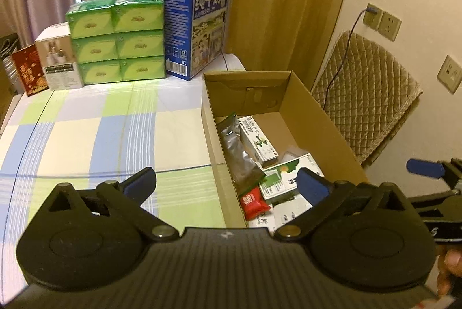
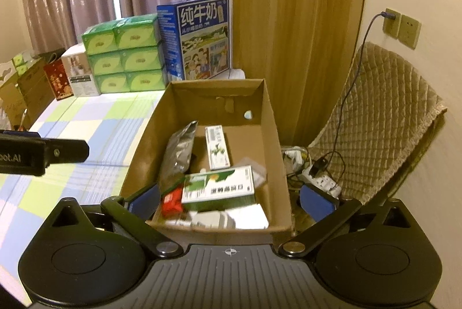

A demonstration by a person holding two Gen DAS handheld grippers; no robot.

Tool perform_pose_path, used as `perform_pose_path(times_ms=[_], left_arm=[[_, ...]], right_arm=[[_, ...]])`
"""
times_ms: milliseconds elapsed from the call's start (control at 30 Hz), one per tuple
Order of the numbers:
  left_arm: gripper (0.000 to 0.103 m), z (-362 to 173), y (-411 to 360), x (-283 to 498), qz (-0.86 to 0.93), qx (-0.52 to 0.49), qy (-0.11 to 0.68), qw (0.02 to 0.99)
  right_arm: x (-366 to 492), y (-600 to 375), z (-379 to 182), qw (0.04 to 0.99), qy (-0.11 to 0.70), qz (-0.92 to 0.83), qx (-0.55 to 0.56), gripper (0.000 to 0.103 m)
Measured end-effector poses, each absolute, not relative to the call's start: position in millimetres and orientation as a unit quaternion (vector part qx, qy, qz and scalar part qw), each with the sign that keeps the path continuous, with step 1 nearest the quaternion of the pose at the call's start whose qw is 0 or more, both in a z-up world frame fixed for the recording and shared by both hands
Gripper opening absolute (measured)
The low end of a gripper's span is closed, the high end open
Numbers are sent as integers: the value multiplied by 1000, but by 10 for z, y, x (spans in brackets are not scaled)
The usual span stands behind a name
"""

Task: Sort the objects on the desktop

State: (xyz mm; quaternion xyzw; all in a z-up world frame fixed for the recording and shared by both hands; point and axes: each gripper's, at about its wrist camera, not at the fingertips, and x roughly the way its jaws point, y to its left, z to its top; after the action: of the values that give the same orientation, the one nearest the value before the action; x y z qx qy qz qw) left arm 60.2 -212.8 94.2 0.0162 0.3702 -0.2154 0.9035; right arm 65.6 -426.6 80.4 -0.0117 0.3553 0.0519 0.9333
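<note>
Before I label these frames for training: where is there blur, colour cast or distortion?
Left wrist view: sharp on the cardboard box and milk carton; fisheye bends the checked tablecloth lines; yellow-green cast, dark corners. Right wrist view: same cast and bending; the box's near contents smear, notably the white packs and red packet.

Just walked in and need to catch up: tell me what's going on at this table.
A person is sorting desk items into a cardboard box with two handheld grippers. The left gripper and right gripper are both open and empty. In the box lie a silver pouch, a red packet and a green-and-white carton. The checked tablecloth in front shows nothing left to pick up.
</note>
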Motion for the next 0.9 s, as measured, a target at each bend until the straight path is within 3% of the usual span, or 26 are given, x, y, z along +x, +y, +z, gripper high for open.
perform_pose_path(times_ms=[900], left_arm=[[102, 1203, -1703, -255, -210, -8, 351, 913]], right_arm=[[-367, -4126, 1068, 942, 332, 42, 23, 101]])
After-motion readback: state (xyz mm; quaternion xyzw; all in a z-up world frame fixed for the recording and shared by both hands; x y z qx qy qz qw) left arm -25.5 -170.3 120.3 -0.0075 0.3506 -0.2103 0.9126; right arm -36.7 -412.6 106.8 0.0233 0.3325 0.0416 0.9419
